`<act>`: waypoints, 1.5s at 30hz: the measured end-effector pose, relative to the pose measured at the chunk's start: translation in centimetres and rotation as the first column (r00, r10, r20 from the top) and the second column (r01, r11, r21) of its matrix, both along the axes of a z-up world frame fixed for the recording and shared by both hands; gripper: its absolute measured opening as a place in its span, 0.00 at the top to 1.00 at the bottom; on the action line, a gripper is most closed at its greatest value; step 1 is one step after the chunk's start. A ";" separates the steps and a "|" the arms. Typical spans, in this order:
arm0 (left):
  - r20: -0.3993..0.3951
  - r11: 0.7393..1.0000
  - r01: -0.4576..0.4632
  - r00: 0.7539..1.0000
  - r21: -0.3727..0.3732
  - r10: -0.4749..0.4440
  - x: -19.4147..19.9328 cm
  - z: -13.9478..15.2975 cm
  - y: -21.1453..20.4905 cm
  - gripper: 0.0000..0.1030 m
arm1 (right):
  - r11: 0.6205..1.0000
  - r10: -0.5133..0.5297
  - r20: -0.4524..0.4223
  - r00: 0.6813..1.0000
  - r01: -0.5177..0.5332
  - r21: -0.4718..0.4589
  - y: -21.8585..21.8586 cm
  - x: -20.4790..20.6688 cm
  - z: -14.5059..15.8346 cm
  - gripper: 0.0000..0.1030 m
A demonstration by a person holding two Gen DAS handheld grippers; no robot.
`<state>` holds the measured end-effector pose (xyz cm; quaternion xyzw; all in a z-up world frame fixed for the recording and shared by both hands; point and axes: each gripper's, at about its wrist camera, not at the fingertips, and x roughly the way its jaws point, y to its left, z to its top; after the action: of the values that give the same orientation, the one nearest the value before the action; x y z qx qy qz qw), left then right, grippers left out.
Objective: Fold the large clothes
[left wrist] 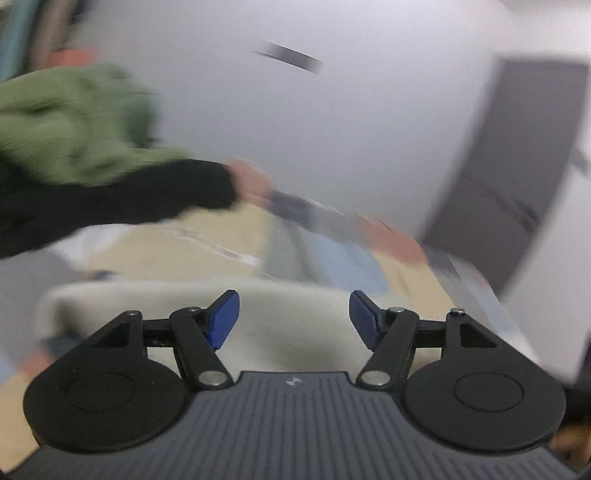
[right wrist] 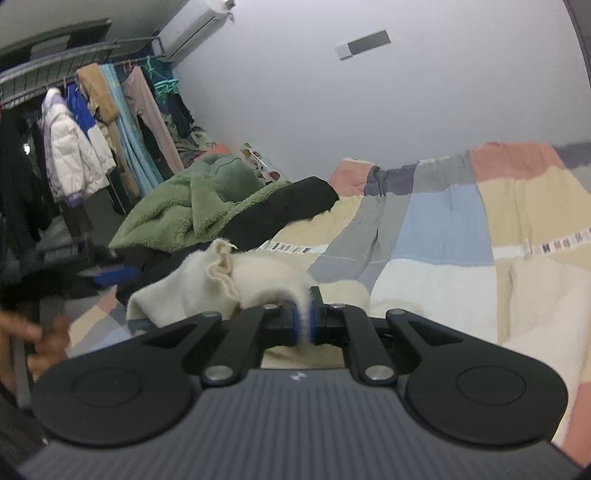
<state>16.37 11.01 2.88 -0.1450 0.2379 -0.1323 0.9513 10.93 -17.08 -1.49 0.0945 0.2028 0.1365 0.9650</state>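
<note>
A cream fleece garment [right wrist: 255, 280] lies on the patchwork bedspread [right wrist: 443, 229]. My right gripper [right wrist: 303, 317] is shut on a fold of this cream garment, lifting it slightly. In the blurred left wrist view my left gripper [left wrist: 293, 319] is open and empty, with its blue pads [left wrist: 221, 321] wide apart above the cream garment [left wrist: 288, 306]. A green fleece garment [right wrist: 184, 210] and a black garment [right wrist: 280, 210] lie heaped at the far left of the bed; they also show in the left wrist view [left wrist: 66, 122].
A clothes rail with hanging jackets and trousers [right wrist: 85, 122] stands at the left beside the bed. A white wall [right wrist: 369, 103] is behind the bed, with an air conditioner [right wrist: 195, 26] high up. A dark door [left wrist: 517, 170] shows at the right in the left wrist view.
</note>
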 end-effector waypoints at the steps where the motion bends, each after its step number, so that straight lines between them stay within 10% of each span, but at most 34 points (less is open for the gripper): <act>1: 0.007 0.998 0.043 0.999 0.039 -0.043 0.0 -0.1 -1.3 0.31 | 1.000 0.000 -0.002 1.000 0.000 0.013 -0.1 0.0 0.0 0.93; 11: -0.062 0.909 0.130 0.991 0.397 -0.115 1.3 -4.8 -8.8 0.30 | 0.999 0.001 0.004 1.000 -0.001 0.035 -0.2 -0.2 -0.1 0.93; 17: -0.067 0.943 0.001 0.997 0.334 0.022 2.1 -4.4 -5.4 0.85 | 1.000 -0.004 0.004 1.000 0.004 0.005 0.3 -0.2 -0.3 0.93; 25: -0.129 0.927 -0.293 0.936 0.233 0.328 4.6 -4.7 2.8 0.88 | 0.999 0.002 0.017 1.000 -0.001 -0.037 1.3 -0.6 -0.2 0.93; 34: -0.280 0.892 -0.401 0.849 0.210 0.448 7.4 -7.5 7.0 0.81 | 0.996 0.028 0.024 0.999 -0.026 -0.084 2.1 -0.8 -0.4 0.93; 36: -0.278 0.886 -0.403 0.845 0.230 0.456 7.0 -7.0 6.4 0.60 | 0.996 0.026 0.025 0.999 -0.024 -0.081 2.0 -0.8 -0.5 0.93; 38: -0.243 0.877 -0.416 0.849 0.239 0.469 6.2 -6.1 5.9 0.36 | 0.997 0.024 0.023 0.999 -0.022 -0.075 1.8 -0.8 -0.5 0.93; 41: -0.148 0.868 -0.424 0.871 0.258 0.469 3.7 -3.9 4.8 0.33 | 0.997 0.024 0.022 0.999 -0.022 -0.070 1.8 -0.8 -0.5 0.93; 45: -0.028 0.940 -0.287 0.954 0.186 0.297 0.8 -0.9 2.9 0.27 | 0.997 0.022 0.021 1.000 -0.021 -0.068 1.7 -0.7 -0.5 0.93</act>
<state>17.16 13.89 2.02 -0.0958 0.2511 0.0363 0.9625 10.19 -15.36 -2.02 0.0580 0.1979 0.1409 0.9683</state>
